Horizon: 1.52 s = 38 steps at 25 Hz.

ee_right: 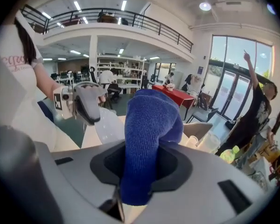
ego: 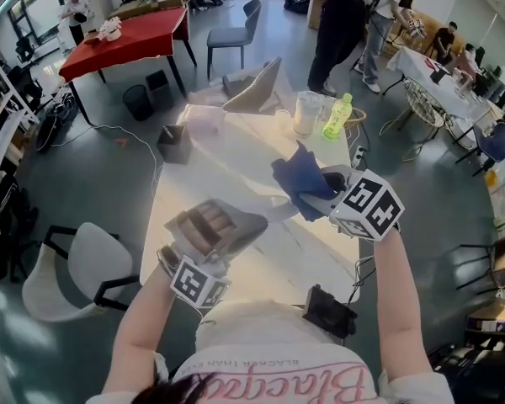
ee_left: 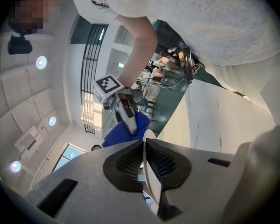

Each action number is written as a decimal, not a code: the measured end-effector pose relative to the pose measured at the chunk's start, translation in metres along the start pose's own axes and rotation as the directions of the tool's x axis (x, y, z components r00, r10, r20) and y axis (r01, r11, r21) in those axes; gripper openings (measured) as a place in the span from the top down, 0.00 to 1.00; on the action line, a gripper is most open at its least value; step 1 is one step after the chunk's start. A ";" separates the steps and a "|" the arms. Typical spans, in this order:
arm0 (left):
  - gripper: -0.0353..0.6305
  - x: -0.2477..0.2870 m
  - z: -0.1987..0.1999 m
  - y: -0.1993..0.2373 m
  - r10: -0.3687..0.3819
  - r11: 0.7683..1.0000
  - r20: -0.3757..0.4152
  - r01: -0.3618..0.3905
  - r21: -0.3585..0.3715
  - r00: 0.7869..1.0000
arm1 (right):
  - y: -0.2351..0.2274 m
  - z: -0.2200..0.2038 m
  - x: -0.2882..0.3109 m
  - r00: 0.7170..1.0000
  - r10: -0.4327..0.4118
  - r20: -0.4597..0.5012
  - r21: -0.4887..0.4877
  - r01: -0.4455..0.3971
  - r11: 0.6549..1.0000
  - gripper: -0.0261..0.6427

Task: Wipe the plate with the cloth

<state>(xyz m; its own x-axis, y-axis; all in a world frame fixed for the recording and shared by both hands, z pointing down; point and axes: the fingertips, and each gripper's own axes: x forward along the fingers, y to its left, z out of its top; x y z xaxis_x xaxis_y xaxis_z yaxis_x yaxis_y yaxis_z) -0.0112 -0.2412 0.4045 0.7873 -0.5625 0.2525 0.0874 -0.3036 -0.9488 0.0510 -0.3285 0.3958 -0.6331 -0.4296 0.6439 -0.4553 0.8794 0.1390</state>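
My left gripper (ego: 251, 222) is shut on the rim of a white plate (ego: 278, 211), held above the table and seen nearly edge-on in the head view. In the left gripper view the plate's thin rim (ee_left: 148, 171) runs between the pads. My right gripper (ego: 313, 199) is shut on a blue cloth (ego: 299, 178), which sticks up from its jaws (ee_right: 149, 129). The cloth hangs just right of the plate's far edge; whether they touch I cannot tell. The right gripper view shows the left gripper (ee_right: 86, 101) with the plate (ee_right: 107, 125) to the cloth's left.
The white marbled table (ego: 227, 171) lies under both grippers. At its far end stand a clear jug (ego: 306, 112), a green bottle (ego: 338, 116) and a pale box (ego: 204, 118). A black device (ego: 328, 311) sits at the near edge, a white chair (ego: 80, 272) to the left.
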 end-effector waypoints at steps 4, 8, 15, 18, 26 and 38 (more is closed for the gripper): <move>0.92 0.001 0.005 0.000 -0.009 1.000 0.009 0.008 0.028 1.000 | 0.020 0.042 -0.008 0.986 0.112 0.122 0.026 -0.116 0.993 0.79; 0.92 0.005 0.013 -0.003 -0.034 0.998 0.027 0.032 0.059 0.999 | 0.044 0.059 0.012 0.974 0.218 0.062 -0.068 -0.214 0.974 0.79; 0.92 0.005 0.020 -0.019 -0.101 0.988 0.038 0.096 0.121 0.994 | 0.078 0.055 0.054 0.921 0.333 -0.204 -0.256 -0.379 0.889 0.79; 0.92 0.005 0.022 -0.024 -0.113 0.986 0.042 0.107 0.129 0.993 | 0.076 0.049 0.070 0.908 0.314 -0.278 -0.284 -0.390 0.876 0.79; 0.92 -0.002 0.015 -0.023 -0.101 0.989 0.035 0.096 0.116 0.994 | 0.047 0.009 0.095 0.896 0.213 -0.388 -0.245 -0.324 0.914 0.79; 0.92 -0.004 -0.007 -0.027 -0.076 0.996 -0.014 0.076 -0.038 0.997 | 0.019 -0.046 0.058 0.922 0.163 -0.350 -0.076 -0.201 0.977 0.79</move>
<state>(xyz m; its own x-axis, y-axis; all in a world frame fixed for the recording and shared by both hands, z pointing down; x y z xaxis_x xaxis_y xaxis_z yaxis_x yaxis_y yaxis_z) -0.0209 -0.2360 0.4307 0.7695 -0.5487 0.3267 0.1233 -0.3743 -0.9191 0.0345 -0.3277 0.4706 -0.4389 -0.1816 0.8800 -0.2701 0.9607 0.0635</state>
